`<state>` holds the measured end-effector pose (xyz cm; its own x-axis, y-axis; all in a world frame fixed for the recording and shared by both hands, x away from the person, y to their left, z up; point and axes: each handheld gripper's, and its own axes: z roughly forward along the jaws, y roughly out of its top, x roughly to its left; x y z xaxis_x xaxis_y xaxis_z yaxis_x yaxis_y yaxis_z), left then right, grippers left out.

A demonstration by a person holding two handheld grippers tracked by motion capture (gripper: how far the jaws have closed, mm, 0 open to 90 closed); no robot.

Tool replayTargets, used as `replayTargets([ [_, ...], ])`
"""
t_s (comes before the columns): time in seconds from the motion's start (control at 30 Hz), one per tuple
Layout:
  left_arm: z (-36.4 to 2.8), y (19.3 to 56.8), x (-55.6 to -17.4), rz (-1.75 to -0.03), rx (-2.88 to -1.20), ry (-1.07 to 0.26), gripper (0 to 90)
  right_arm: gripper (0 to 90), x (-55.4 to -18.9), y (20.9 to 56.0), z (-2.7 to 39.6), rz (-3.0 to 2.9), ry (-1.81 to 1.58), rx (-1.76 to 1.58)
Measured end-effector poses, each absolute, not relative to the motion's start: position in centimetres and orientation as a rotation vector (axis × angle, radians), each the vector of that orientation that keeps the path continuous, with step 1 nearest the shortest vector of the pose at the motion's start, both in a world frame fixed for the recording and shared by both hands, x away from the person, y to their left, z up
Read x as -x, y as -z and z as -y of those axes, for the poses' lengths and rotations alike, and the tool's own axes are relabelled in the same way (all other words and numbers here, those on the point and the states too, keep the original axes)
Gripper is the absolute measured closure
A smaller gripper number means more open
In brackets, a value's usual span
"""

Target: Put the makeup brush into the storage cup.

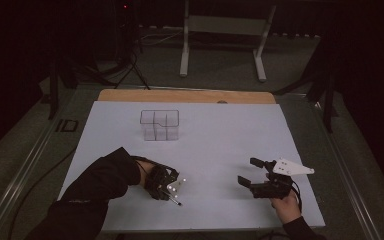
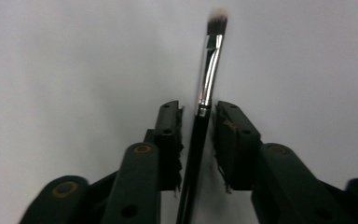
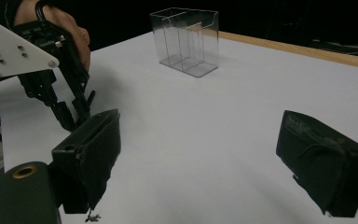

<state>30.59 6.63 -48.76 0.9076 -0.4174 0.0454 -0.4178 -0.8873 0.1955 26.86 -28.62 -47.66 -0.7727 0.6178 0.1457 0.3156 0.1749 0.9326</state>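
A slim makeup brush (image 2: 209, 60) with a black handle, silver ferrule and pale bristles lies flat on the white table sheet (image 1: 220, 140). My left gripper (image 2: 198, 107) points down at it with its jaws either side of the handle. The pads stand very close, and a thin gap still shows on the right side. In the high view the left gripper (image 1: 172, 194) is near the front edge, with the brush (image 1: 176, 201) poking out below it. My right gripper (image 1: 246, 170) rests open at the front right, nothing between its jaws (image 3: 200, 126).
A clear plastic organiser (image 1: 160, 125) with several compartments stands upright at the back centre of the sheet, also seen from the right gripper view (image 3: 186, 42). A wooden table edge (image 1: 185, 96) runs behind it. A metal frame stand (image 1: 225, 35) is on the floor beyond.
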Motion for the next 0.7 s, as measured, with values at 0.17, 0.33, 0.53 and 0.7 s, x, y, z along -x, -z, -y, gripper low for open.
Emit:
replayTargets([
  [0.17, -6.7, 48.8, -30.7, 0.626, -2.870, 0.048, 82.6, 13.9, -26.9, 47.7, 28.6, -2.188, -1.635, -0.902],
  [0.33, -6.8, 48.7, -30.8, 0.618, -2.866, 0.051, 85.4, 13.9, -26.9, 47.7, 28.6, -2.187, -1.630, -0.903],
  [0.53, -7.4, 47.2, -31.1, 0.473, -2.830, 0.009, 85.5, 13.9, -26.9, 47.7, 28.7, -2.182, -1.631, -0.907],
  [0.7, -7.9, 45.9, -31.6, 0.363, -2.801, 0.008, 85.5, 13.9, -26.9, 47.7, 28.7, -2.183, -1.631, -0.907],
])
